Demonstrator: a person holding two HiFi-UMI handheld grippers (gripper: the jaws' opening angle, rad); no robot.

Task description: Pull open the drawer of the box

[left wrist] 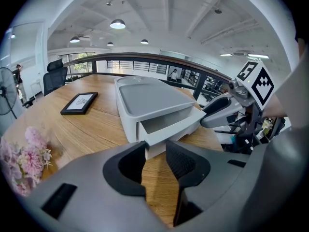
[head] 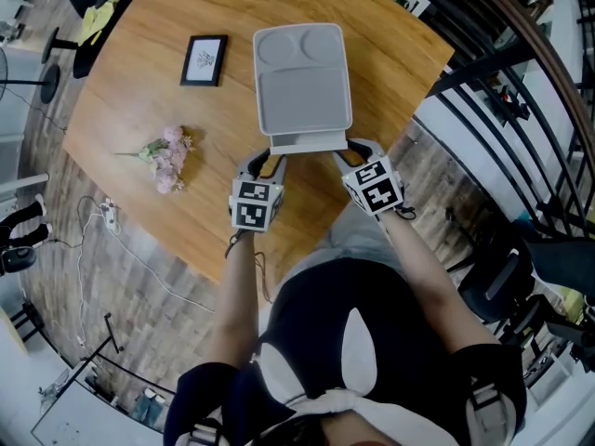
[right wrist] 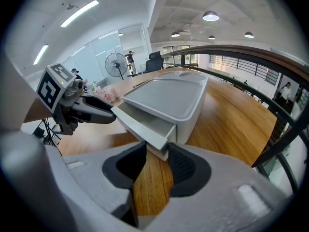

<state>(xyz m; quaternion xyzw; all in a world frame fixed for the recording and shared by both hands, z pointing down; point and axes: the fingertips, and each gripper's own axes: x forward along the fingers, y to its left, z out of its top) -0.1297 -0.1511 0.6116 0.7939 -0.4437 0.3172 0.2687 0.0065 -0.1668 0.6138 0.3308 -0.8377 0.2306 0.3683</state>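
A grey box (head: 302,77) lies on the round wooden table (head: 139,110), its drawer (head: 307,142) pulled partly out toward me. My left gripper (head: 268,163) is at the drawer front's left corner, my right gripper (head: 356,152) at its right corner. In the left gripper view the drawer front's corner (left wrist: 152,141) fills the gap between the left gripper (left wrist: 155,148) pads, and the right gripper (left wrist: 217,112) shows at the far end. In the right gripper view the other corner (right wrist: 157,146) sits between the right gripper (right wrist: 157,152) pads. The drawer's inside looks empty.
A black picture frame (head: 204,60) lies left of the box, and a pink flower bunch (head: 167,158) sits nearer the table's left front edge. A black railing (head: 521,82) curves along the right. Cables (head: 112,221) trail on the floor at left.
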